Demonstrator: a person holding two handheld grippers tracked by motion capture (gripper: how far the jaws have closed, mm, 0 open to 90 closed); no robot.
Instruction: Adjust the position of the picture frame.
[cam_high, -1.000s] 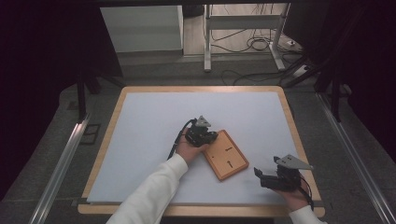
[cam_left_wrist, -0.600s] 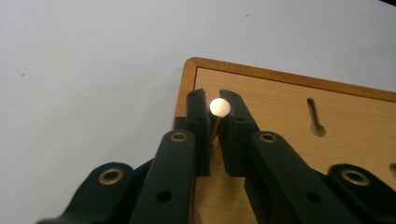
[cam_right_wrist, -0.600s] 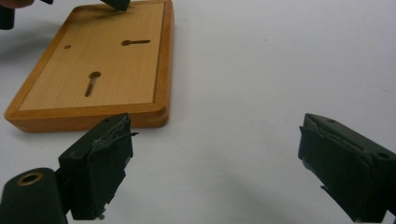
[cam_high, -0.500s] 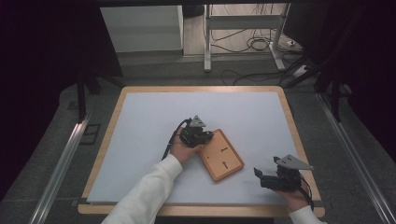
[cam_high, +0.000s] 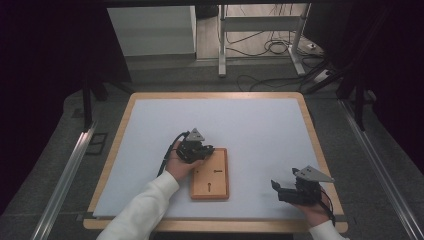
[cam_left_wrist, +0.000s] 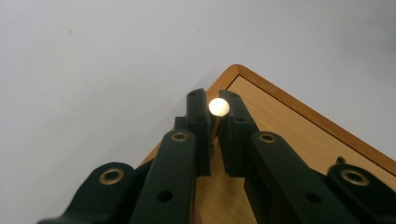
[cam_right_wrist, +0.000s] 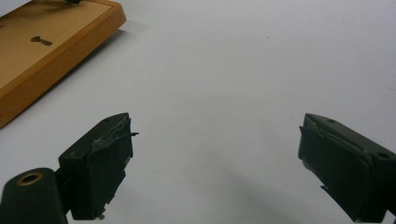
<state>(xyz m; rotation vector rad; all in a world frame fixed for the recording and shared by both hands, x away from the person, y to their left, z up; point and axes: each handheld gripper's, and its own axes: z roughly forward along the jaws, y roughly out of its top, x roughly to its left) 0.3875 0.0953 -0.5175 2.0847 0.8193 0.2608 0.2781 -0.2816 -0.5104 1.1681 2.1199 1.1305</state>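
Lying on the white desk (cam_high: 150, 150) is one wooden board (cam_high: 210, 174) with two keyhole slots. One brass pin (cam_left_wrist: 218, 107) sits clamped in the left gripper's (cam_high: 192, 148) jaws, over the board's corner. Resting near the desk's edge, the right gripper (cam_high: 298, 190) has jaws spread, empty.

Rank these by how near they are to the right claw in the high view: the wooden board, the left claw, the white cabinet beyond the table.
1. The wooden board, just to the left of the right claw, on the mat.
2. The left claw, at the board's far left corner.
3. The white cabinet, past the table's far edge, upper left.
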